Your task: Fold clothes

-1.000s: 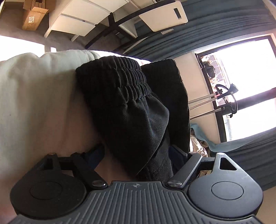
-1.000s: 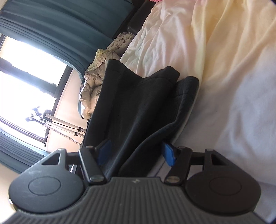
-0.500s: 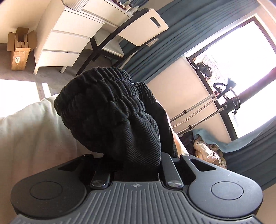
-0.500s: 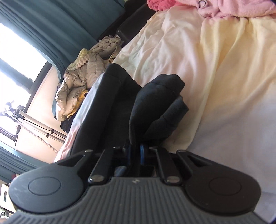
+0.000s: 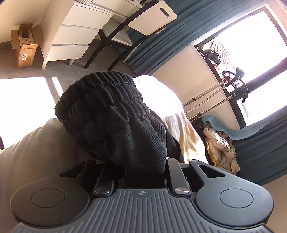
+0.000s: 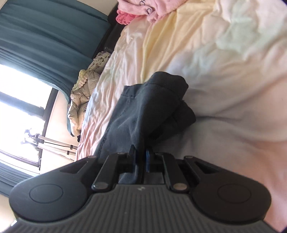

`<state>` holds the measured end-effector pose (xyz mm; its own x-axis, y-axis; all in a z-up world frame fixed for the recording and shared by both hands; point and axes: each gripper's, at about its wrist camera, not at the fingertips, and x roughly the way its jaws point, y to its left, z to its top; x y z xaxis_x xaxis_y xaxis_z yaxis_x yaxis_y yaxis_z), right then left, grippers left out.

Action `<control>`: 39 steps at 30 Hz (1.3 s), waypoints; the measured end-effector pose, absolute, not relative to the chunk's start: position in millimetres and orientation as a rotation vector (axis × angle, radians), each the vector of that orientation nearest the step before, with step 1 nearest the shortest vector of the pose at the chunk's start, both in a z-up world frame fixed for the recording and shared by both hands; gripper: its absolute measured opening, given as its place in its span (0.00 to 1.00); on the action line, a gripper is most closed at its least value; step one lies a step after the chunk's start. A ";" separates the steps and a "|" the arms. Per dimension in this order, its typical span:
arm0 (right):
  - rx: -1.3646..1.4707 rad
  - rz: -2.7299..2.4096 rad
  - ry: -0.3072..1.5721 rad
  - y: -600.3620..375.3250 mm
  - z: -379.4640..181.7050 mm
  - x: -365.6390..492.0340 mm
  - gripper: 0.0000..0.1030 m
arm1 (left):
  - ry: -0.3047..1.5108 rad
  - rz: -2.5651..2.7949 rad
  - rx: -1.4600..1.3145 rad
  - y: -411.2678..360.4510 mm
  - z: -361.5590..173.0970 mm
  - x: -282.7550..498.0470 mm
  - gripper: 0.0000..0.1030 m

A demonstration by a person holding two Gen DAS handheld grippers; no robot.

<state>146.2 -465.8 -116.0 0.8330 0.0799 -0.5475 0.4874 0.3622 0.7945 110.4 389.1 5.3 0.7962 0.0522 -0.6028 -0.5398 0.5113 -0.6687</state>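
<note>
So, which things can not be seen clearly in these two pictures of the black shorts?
- Left wrist view: the left gripper pads are hidden by the bunched black shorts they clamp.
- Right wrist view: the right gripper is shut on a fold; the cloth below it is hidden by the gripper body.
- Both views: the full shape of the shorts is not visible.
- Right wrist view: the pink garment is cut off by the top edge.

The left tongs [image 5: 143, 172] pinch a bunched black garment [image 5: 111, 114], its ribbed waistband uppermost, above the pale bed [image 5: 35, 152]; white drawers [image 5: 75, 34] stand beyond.
</note>
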 end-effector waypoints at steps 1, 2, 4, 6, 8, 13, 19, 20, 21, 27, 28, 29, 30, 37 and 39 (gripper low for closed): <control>1.212 -0.262 0.559 -467.3 -123.8 144.0 0.14 | 0.566 0.388 -0.964 389.2 -2.1 109.0 0.26; 1.240 -0.243 0.551 -469.0 -128.8 143.2 0.15 | 0.561 0.383 -0.925 386.8 -6.2 106.7 0.32; 1.256 -0.214 0.533 -470.6 -130.2 143.3 0.25 | 0.550 0.373 -0.849 381.3 -13.2 101.9 0.38; 1.248 -0.202 0.528 -470.1 -126.9 141.2 0.32 | 0.552 0.397 -0.749 366.6 -8.5 93.6 0.55; 1.233 -0.183 0.514 -469.7 -124.3 135.3 0.40 | 0.554 0.427 -0.626 347.2 1.1 84.1 0.71; 1.169 -0.227 0.518 -471.5 -121.0 124.9 0.45 | 0.494 0.421 -0.386 299.5 33.4 56.6 0.87; 1.002 -0.249 0.473 -472.6 -107.3 118.5 0.47 | 0.394 0.335 -0.249 235.4 67.2 31.2 0.91; 1.004 -0.233 0.450 -473.6 -106.0 117.2 0.48 | 0.387 0.314 -0.240 224.3 70.5 30.2 0.91; 1.024 -0.210 0.421 -476.4 -105.2 116.8 0.48 | 0.383 0.292 -0.229 210.4 72.5 30.6 0.91; 1.026 -0.162 0.263 -487.2 -95.3 118.7 0.54 | 0.368 0.141 -0.154 124.7 69.8 36.3 0.92; 1.026 -0.154 0.263 -487.8 -96.1 120.5 0.55 | 0.373 0.114 -0.153 113.3 65.1 39.9 0.92; 1.026 -0.146 0.264 -488.2 -96.9 122.4 0.55 | 0.379 0.086 -0.152 101.9 60.4 43.5 0.92; 1.026 -0.138 0.265 -488.7 -97.8 124.2 0.55 | 0.384 0.059 -0.151 90.4 55.7 47.0 0.92; 1.118 -0.159 0.470 -487.6 -148.8 149.0 0.57 | 0.438 -0.045 -0.112 33.5 9.5 78.1 0.92; 1.091 -0.168 0.410 -484.8 -146.2 148.0 0.57 | 0.459 -0.056 -0.087 24.9 -4.1 85.0 0.92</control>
